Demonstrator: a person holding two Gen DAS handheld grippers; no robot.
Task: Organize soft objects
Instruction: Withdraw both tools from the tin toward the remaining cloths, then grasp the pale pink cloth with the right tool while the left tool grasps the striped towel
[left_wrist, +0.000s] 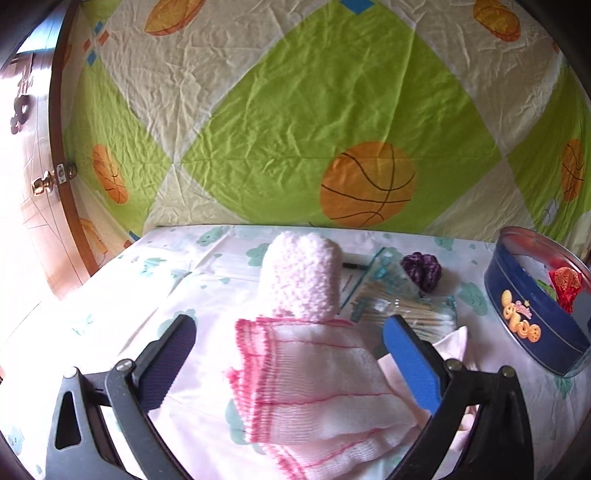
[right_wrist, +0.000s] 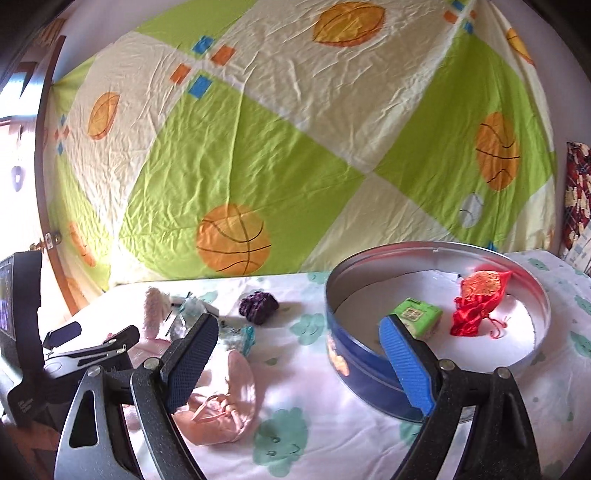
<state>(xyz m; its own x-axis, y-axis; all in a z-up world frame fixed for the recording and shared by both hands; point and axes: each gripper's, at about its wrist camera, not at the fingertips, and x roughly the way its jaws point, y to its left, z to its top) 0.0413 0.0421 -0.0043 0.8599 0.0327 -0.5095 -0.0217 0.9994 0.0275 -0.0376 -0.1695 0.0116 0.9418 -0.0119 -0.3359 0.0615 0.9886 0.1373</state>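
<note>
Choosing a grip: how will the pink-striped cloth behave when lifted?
The pink-striped cloth is probably floppy and light: it lies folded and rumpled. Its open knit weave should grip the pads rather than slip. Loose layers may unfold and trail.

A table under a white cloth (right_wrist: 325, 373) with teal cloud prints, on it a fluffy pink sock (left_wrist: 301, 277), a pink-striped white cloth (left_wrist: 321, 376), a bag of cotton swabs (left_wrist: 400, 306), a purple scrunchie (right_wrist: 258, 306), a pink pouch (right_wrist: 225, 402), a round blue tin (right_wrist: 369, 365)

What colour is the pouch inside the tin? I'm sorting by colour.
Red, with an orange-gold patterned top; the pouch in the tin shows best in the right wrist view.
</note>
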